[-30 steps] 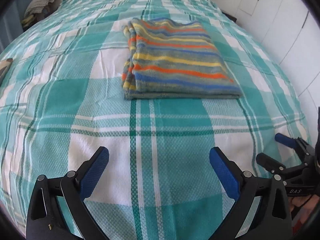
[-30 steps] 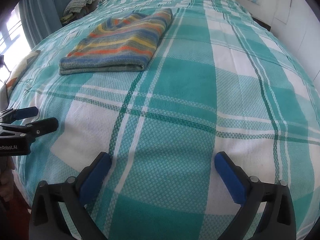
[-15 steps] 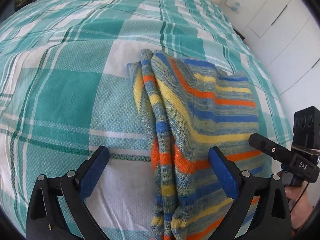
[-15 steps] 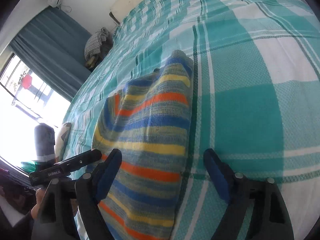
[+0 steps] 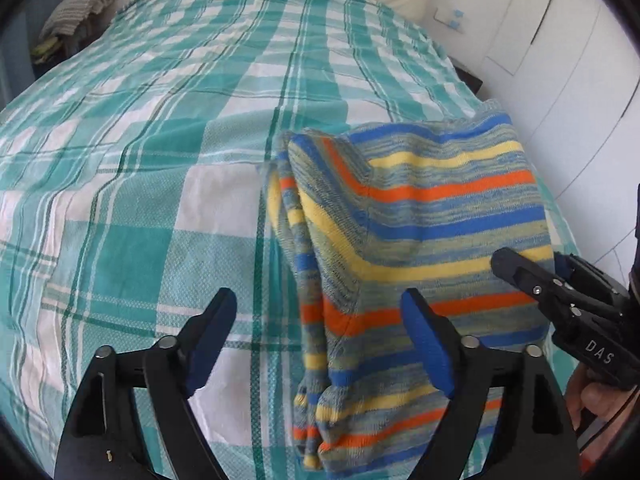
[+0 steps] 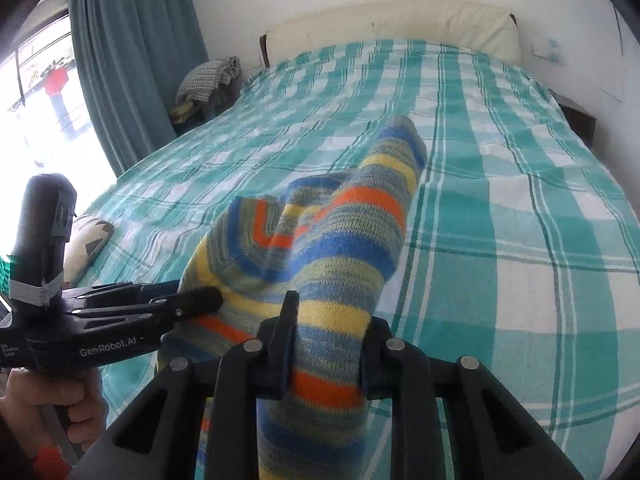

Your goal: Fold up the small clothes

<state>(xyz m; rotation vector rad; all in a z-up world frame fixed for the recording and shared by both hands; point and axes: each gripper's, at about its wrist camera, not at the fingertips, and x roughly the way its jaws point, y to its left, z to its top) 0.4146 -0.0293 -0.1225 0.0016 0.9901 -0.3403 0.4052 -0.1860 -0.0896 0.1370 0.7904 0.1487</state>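
right tool (image 6: 326, 344): jaws have just been closing, now pinched on the near edge of the knit (image 6: 316, 248). I read that as a firm grab, fabric bunched between the pads.
left tool (image 5: 320, 340): jaws wide, just reopened a bit. The knit's left folded edge hangs between them, but the pads don't press on it. Not gripping.
knit: striped, folded. A second ago it lay flat mid-bed, well ahead of both tools. Now the near part is lifted off the bed (image 5: 160, 160) and drapes from the right tool; far end looks still down on the cover, can't confirm.
change: both tools went from hovering short of it to right on it; right grabbed first.
meaning: I judge this as pickup of an already folded piece, either for one more fold or to move it aside.
next: I'd close the left tool on the left edge before lifting further.
risk: single-point hold, layers may slide apart and undo the fold.
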